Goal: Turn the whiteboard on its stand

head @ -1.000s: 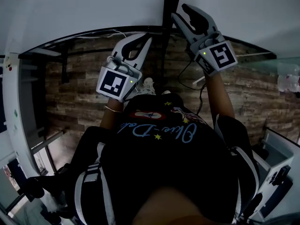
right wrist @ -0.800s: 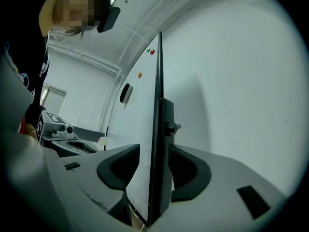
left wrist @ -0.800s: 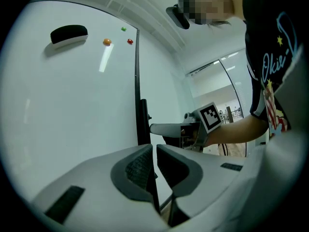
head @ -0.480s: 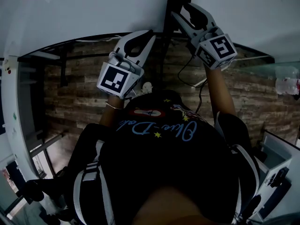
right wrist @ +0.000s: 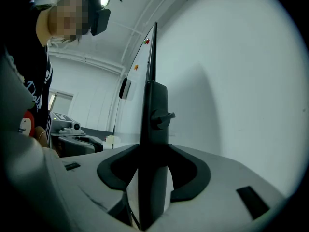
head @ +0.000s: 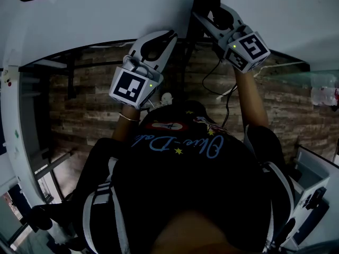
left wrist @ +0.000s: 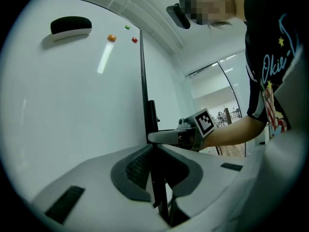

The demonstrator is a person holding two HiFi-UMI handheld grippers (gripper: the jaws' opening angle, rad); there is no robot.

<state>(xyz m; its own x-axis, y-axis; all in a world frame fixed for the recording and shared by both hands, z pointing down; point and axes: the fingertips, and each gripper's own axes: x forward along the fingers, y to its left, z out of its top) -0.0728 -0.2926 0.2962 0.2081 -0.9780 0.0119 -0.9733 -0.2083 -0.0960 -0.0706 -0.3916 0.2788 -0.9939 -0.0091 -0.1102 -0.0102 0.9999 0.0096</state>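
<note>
The whiteboard [head: 106, 15] [left wrist: 72, 95] fills the top of the head view, and its black stand post [head: 186, 62] [right wrist: 157, 110] carries a knob. My right gripper [head: 209, 9] [right wrist: 152, 151] straddles that post. Its jaws have spread wider, then just closed a little, and the post fills the gap between them. My left gripper [head: 159, 36] [left wrist: 155, 149] sits at the board's dark frame edge [left wrist: 142, 81], with the thin edge running between its nearly closed jaws. An eraser [left wrist: 71, 25] and small magnets [left wrist: 111, 37] cling to the board's face.
Another white surface [head: 275, 15] lies right of the post. Below are a wood-plank floor [head: 79, 105], a loose cable [head: 212, 83] and a metal frame [head: 32, 142] at the left. Grey equipment [head: 318, 194] stands at the lower right. The person's body fills the lower middle.
My right gripper has slid left and up, and its jaws, clear of the post before, now stand around it. My left gripper has crept up towards the board's edge.
</note>
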